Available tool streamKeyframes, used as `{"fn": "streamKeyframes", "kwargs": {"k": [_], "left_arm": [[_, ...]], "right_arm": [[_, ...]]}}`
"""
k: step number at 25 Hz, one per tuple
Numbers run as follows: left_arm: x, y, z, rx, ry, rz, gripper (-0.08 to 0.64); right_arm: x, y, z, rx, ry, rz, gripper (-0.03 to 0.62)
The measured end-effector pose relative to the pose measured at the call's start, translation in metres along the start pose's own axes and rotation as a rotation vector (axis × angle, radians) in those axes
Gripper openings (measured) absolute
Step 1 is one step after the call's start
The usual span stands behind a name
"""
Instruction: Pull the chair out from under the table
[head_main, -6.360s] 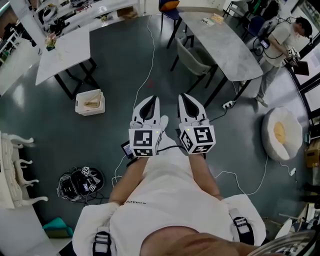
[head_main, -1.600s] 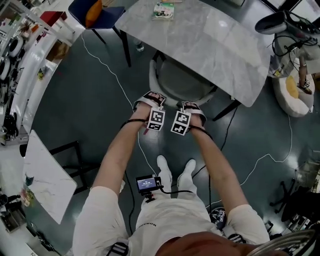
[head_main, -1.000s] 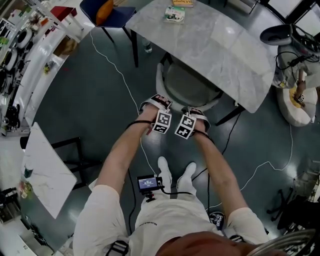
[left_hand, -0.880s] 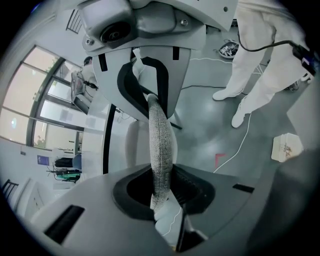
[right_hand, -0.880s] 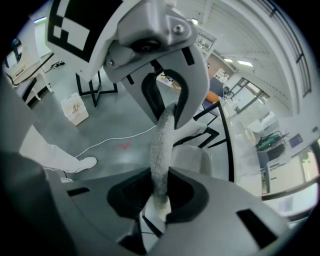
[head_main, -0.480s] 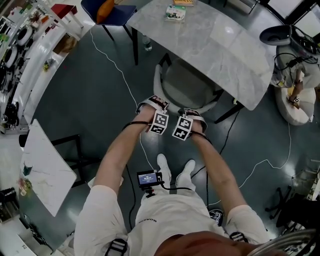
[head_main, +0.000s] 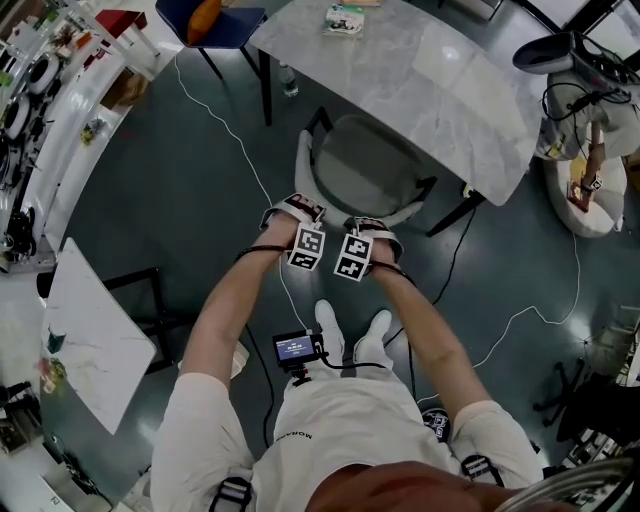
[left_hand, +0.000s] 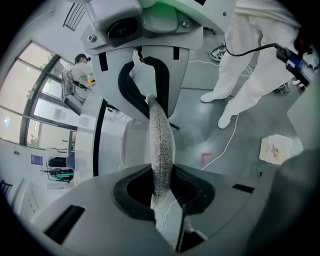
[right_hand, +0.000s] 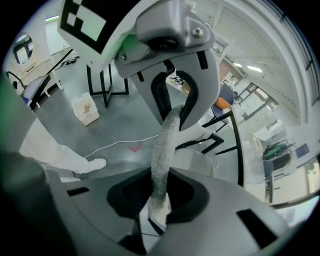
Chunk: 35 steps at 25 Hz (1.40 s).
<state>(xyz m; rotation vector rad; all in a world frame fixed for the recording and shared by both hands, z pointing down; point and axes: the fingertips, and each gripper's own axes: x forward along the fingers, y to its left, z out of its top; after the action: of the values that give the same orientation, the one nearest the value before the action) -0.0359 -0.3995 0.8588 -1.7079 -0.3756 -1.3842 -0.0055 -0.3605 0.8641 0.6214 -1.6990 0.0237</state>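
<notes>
The grey chair (head_main: 365, 165) stands half under the marble table (head_main: 440, 85), with its pale curved backrest (head_main: 305, 185) turned toward me. Both grippers are clamped on the top rim of that backrest, side by side. In the head view my left gripper (head_main: 290, 210) holds the rim's left part and my right gripper (head_main: 372, 227) holds the part just to its right. In the left gripper view the grey fabric rim (left_hand: 161, 145) runs between my left gripper's (left_hand: 160, 192) pads. The right gripper view shows the rim (right_hand: 164, 145) pinched in my right gripper (right_hand: 156, 200).
A booklet (head_main: 345, 18) lies on the table. Black table legs (head_main: 452, 212) stand right of the chair. White cables (head_main: 225, 125) trail over the dark floor. A small screen device (head_main: 296, 350) sits by my shoes. A white table (head_main: 95, 320) is at left and a blue chair (head_main: 205, 18) behind.
Both grippers have drawn back toward me with the backrest in them. The chair has slid out with them, and more of its seat shows clear of the table edge.
</notes>
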Motion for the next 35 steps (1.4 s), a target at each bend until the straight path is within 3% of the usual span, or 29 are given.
{"fn": "streamKeyframes", "kwargs": {"k": [22,35], "left_arm": [[-0.053,-0.103,0.018,-0.002,-0.003,-0.029,0.076],[-0.072,-0.136,0.026,-0.025,-0.003,-0.042,0.077]], "right_arm": [[-0.027,0.104,0.040,0.006,-0.004,0.063,0.074],[-0.041,0.139,0.052,0.018,0.000,0.089,0.075]]}}
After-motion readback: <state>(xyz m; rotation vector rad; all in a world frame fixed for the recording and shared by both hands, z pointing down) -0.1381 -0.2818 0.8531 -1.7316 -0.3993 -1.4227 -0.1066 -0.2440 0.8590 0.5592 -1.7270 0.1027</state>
